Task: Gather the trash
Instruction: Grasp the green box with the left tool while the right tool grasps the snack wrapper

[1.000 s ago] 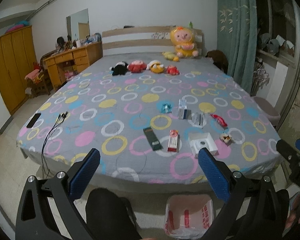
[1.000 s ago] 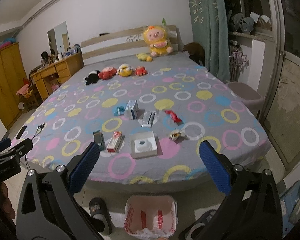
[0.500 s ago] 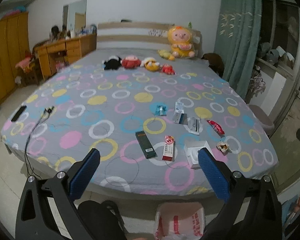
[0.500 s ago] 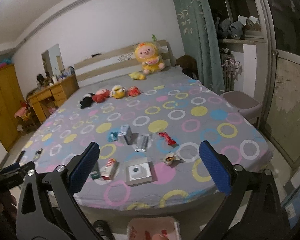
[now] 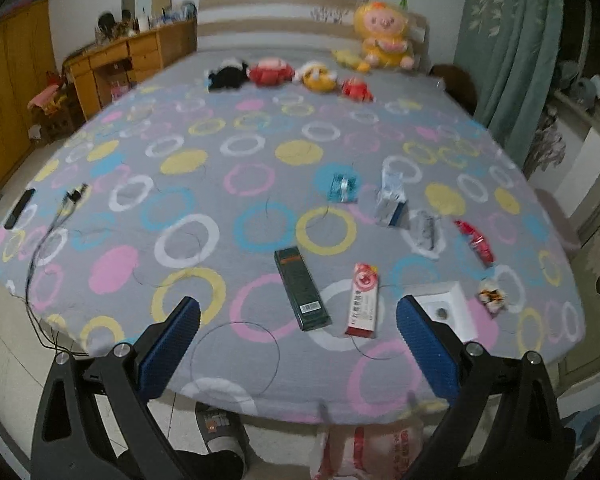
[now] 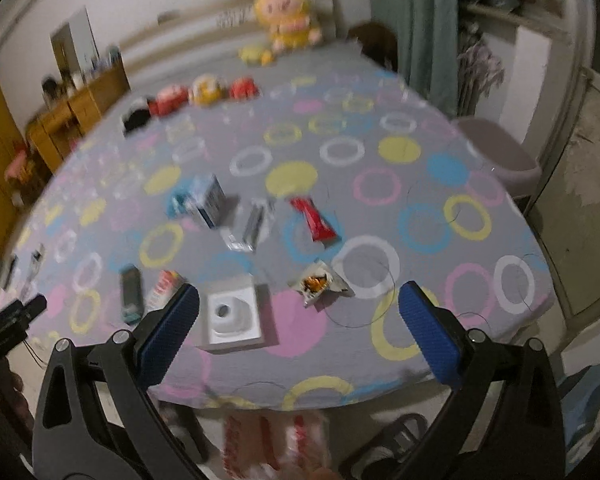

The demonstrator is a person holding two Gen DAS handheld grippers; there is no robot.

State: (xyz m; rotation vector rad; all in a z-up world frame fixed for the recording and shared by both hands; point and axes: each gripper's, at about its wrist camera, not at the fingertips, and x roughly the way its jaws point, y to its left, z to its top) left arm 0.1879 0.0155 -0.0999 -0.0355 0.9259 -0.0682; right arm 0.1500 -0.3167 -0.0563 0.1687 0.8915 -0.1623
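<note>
Trash lies scattered on the near right part of the bed (image 5: pixel 220 240): a dark green box (image 5: pixel 302 294), a red-and-white box (image 5: pixel 364 300), a white open box (image 5: pixel 448 314), a crumpled wrapper (image 5: pixel 491 298), a red wrapper (image 5: pixel 476 242), a blue-white carton (image 5: pixel 391 204) and a blue packet (image 5: pixel 342 188). My left gripper (image 5: pixel 298 346) is open above the bed's near edge, empty. My right gripper (image 6: pixel 298 332) is open too, over the white open box (image 6: pixel 233 318) and the crumpled wrapper (image 6: pixel 320 282). A red-and-white plastic bag (image 5: pixel 366 450) sits on the floor below the bed edge.
Plush toys (image 5: pixel 288 74) line the far end of the bed by the headboard. A phone (image 5: pixel 18 208) and cable (image 5: pixel 56 216) lie at the left edge. A slipper (image 5: pixel 220 428) is on the floor. A wooden dresser (image 5: pixel 132 56) stands left, a green curtain (image 5: pixel 508 40) right.
Both grippers have moved forward and down toward the bed; the trash items now appear larger and closer. The jaws stay open.
</note>
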